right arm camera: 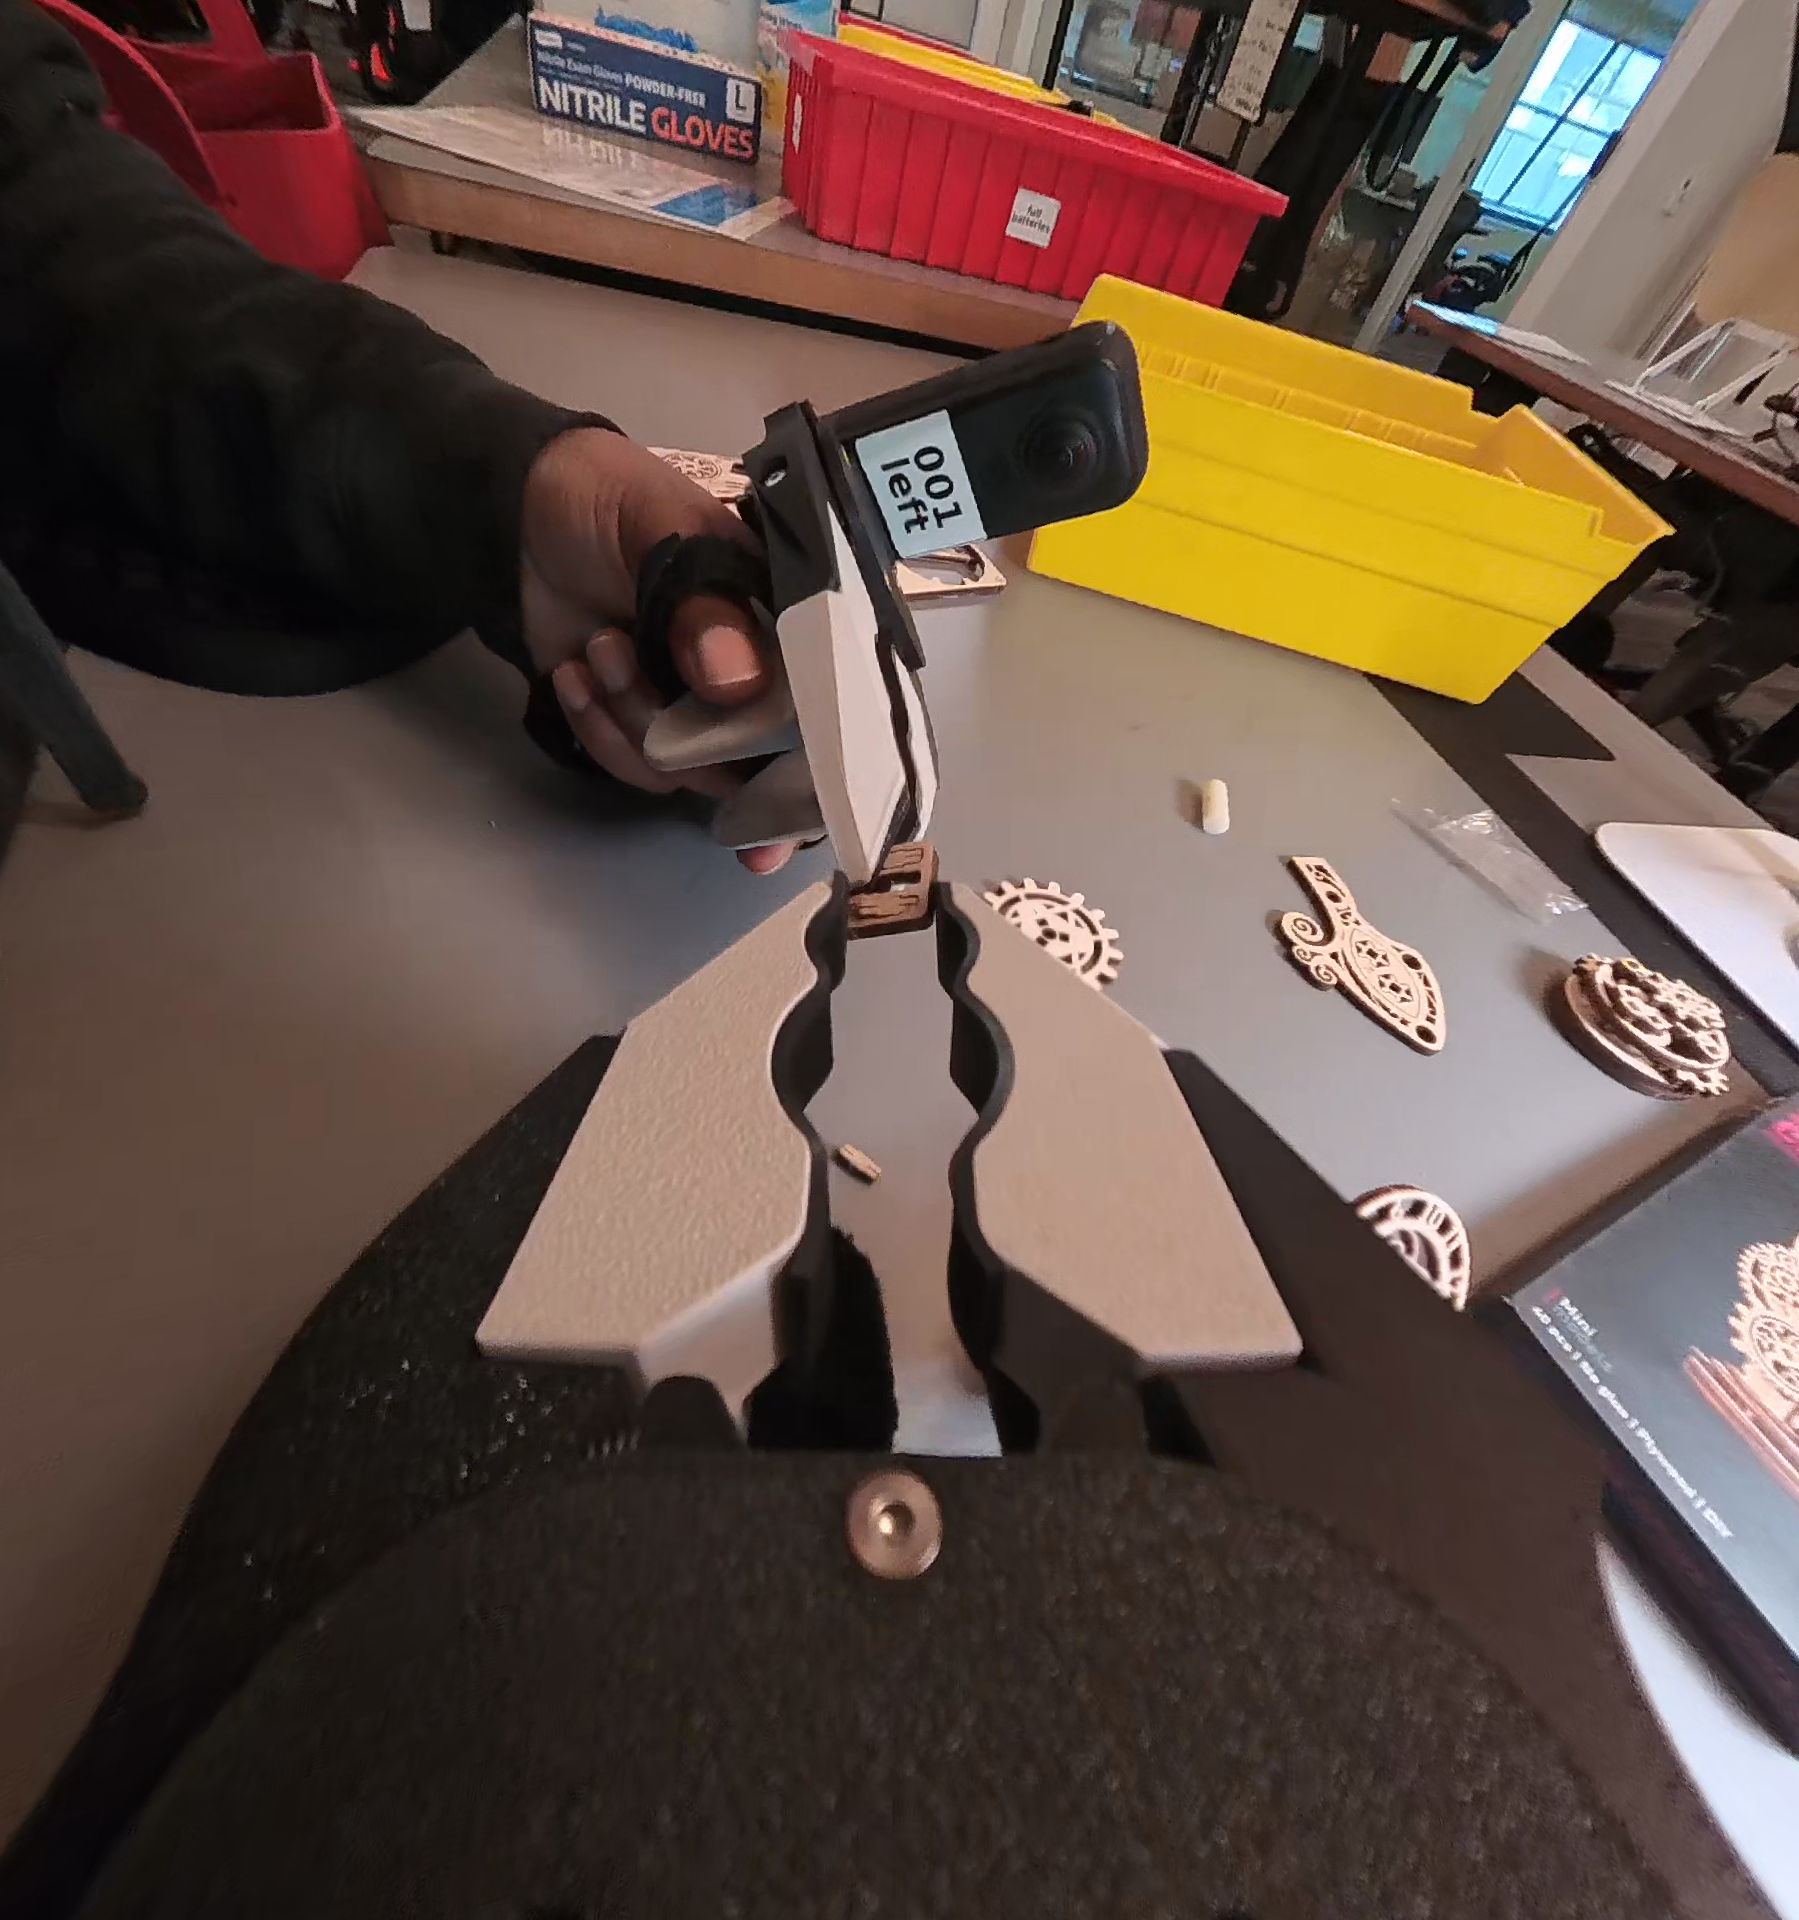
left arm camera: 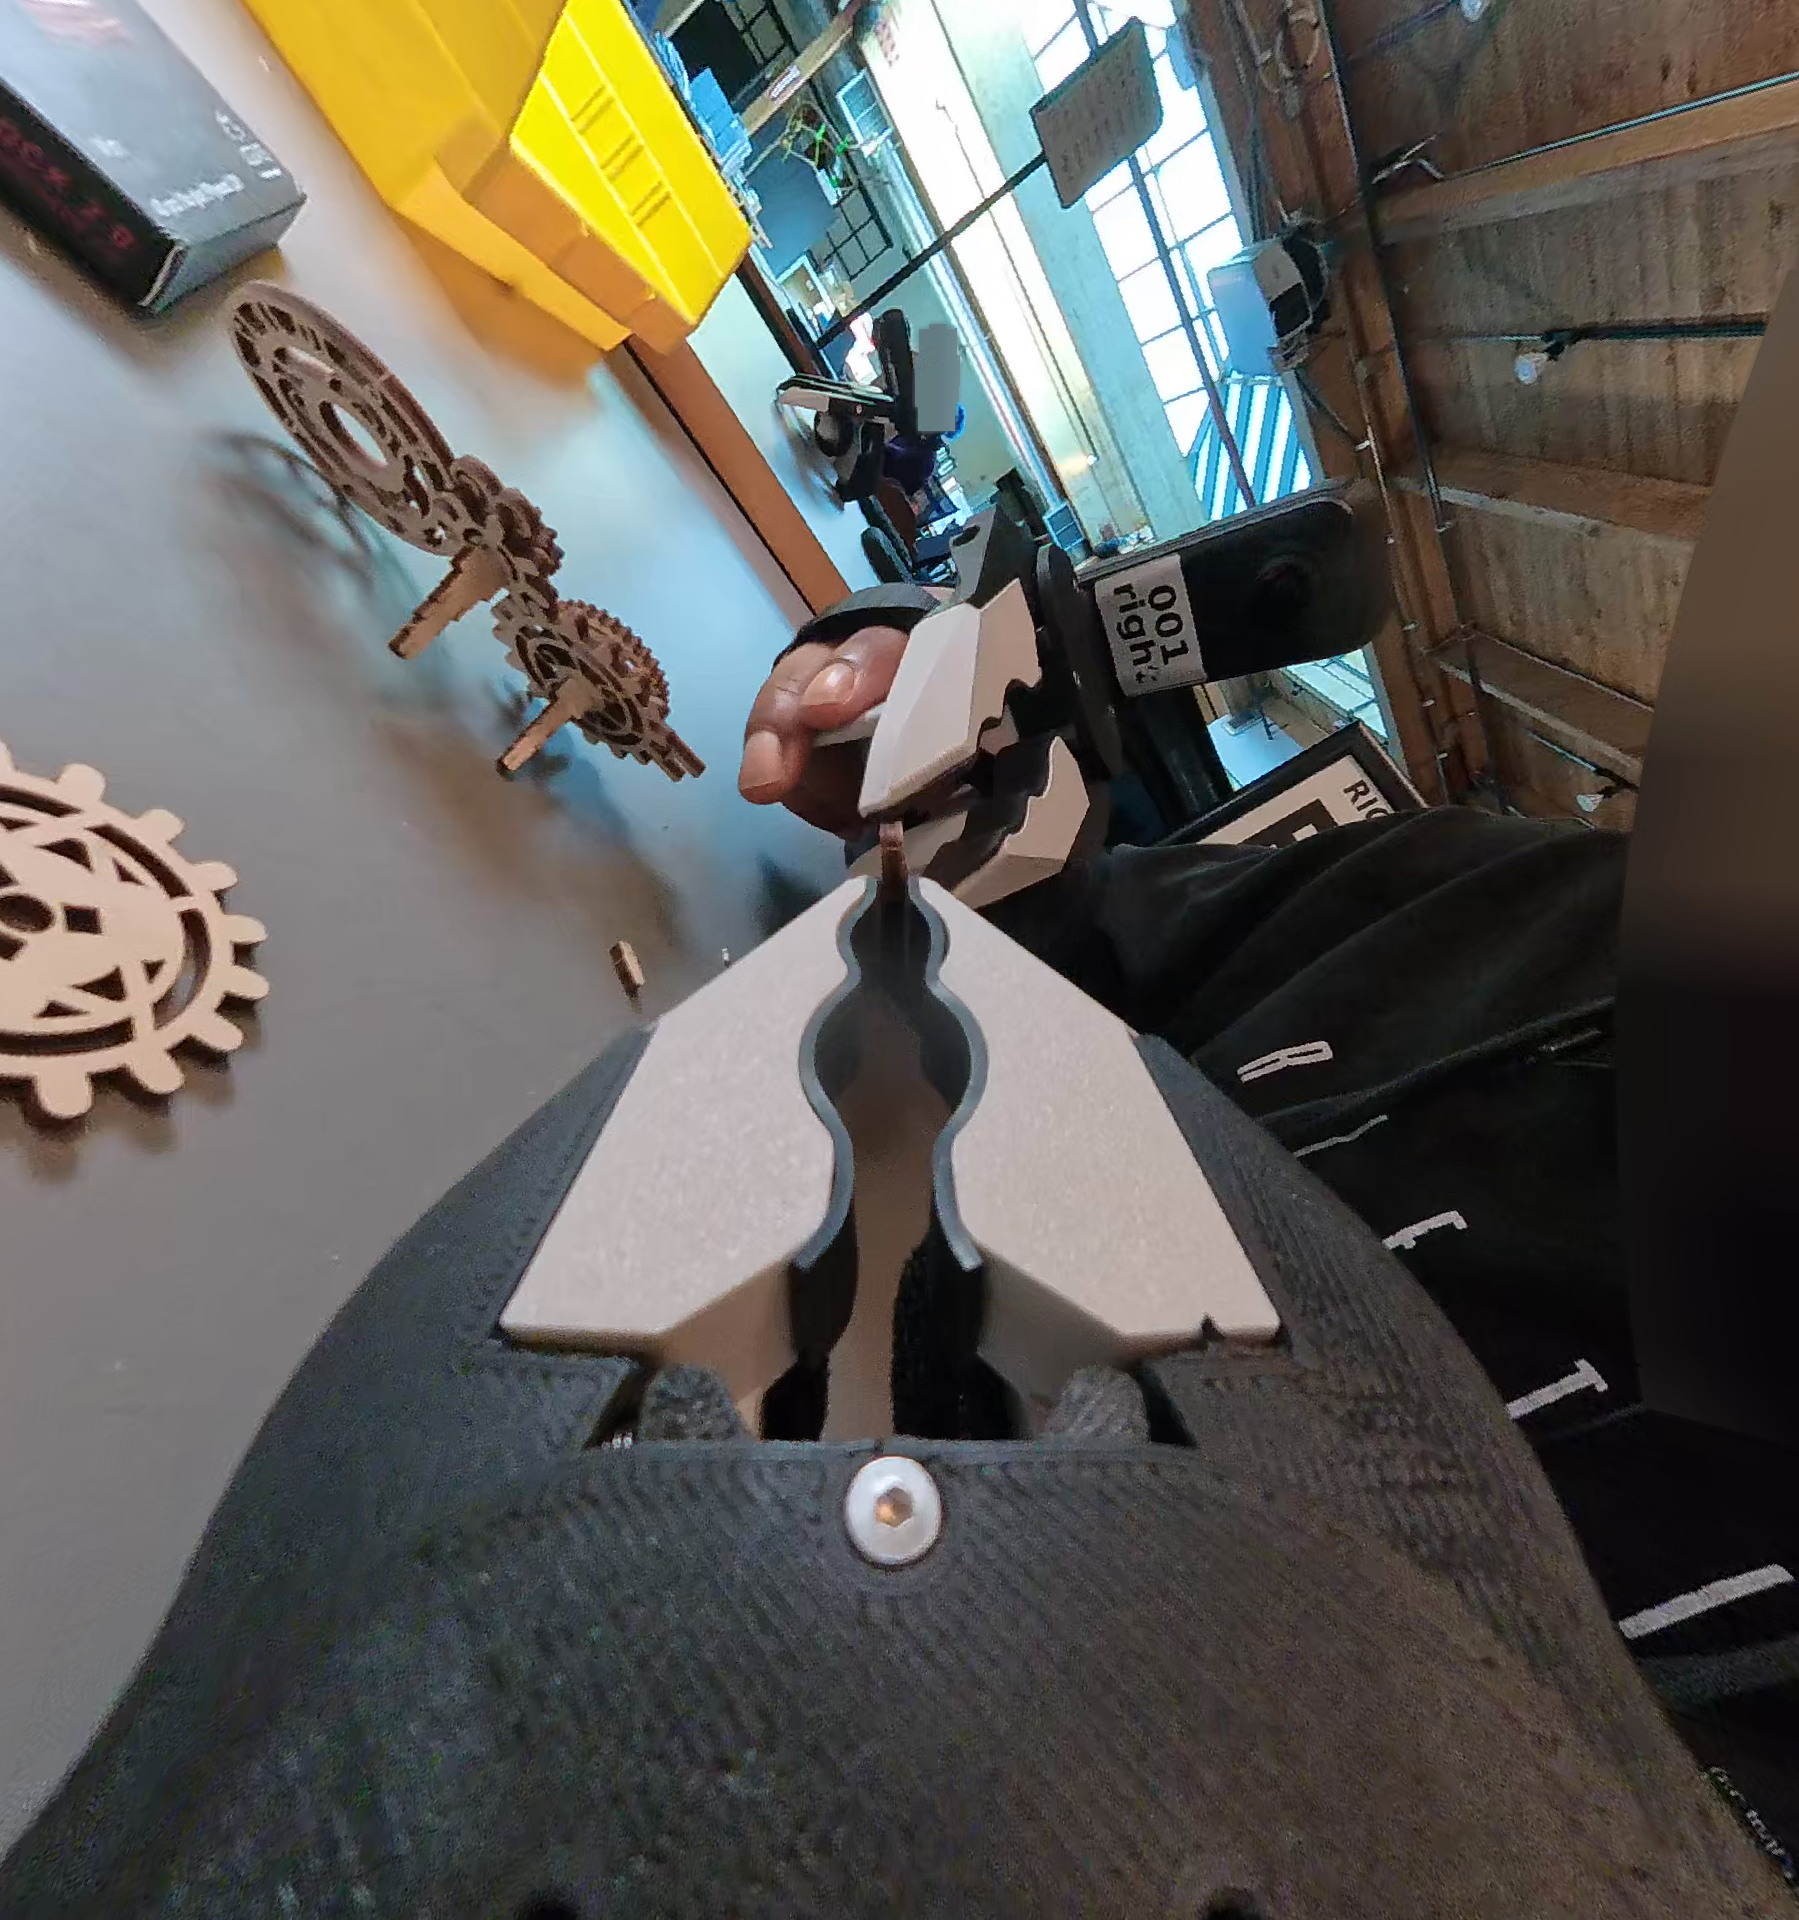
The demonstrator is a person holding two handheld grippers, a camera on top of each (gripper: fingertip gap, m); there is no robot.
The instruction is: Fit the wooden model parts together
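A small brown wooden part (right arm camera: pixel 890 912) is held in the air between both grippers. My right gripper (right arm camera: pixel 890 920) is shut on its two sides. My left gripper (right arm camera: pixel 879 852) comes down from above and pinches the part's top edge. In the left wrist view my left gripper (left arm camera: pixel 890 883) is shut on the part (left arm camera: pixel 891 844), seen edge-on, with the right gripper (left arm camera: pixel 910 821) straight ahead around it. More wooden parts lie on the grey table (right arm camera: pixel 355 935): a light gear (right arm camera: pixel 1056 930), an ornate flat piece (right arm camera: pixel 1362 956) and a dark gear assembly (right arm camera: pixel 1643 1023).
A yellow bin (right arm camera: pixel 1342 540) stands at the back of the table, with a red bin (right arm camera: pixel 999 197) beyond it. The black kit box (right arm camera: pixel 1726 1351) lies at the right. A tiny wooden bit (right arm camera: pixel 859 1162) lies under my right gripper, and a white peg (right arm camera: pixel 1214 805) beyond it. A large light gear (left arm camera: pixel 64 925) lies to the left. The ornate flat piece (right arm camera: pixel 1362 956) is about 20 centimetres from both grippers' fingertips. It is some 25 centimetres from my right tips to the dark gear assembly (right arm camera: pixel 1643 1023).
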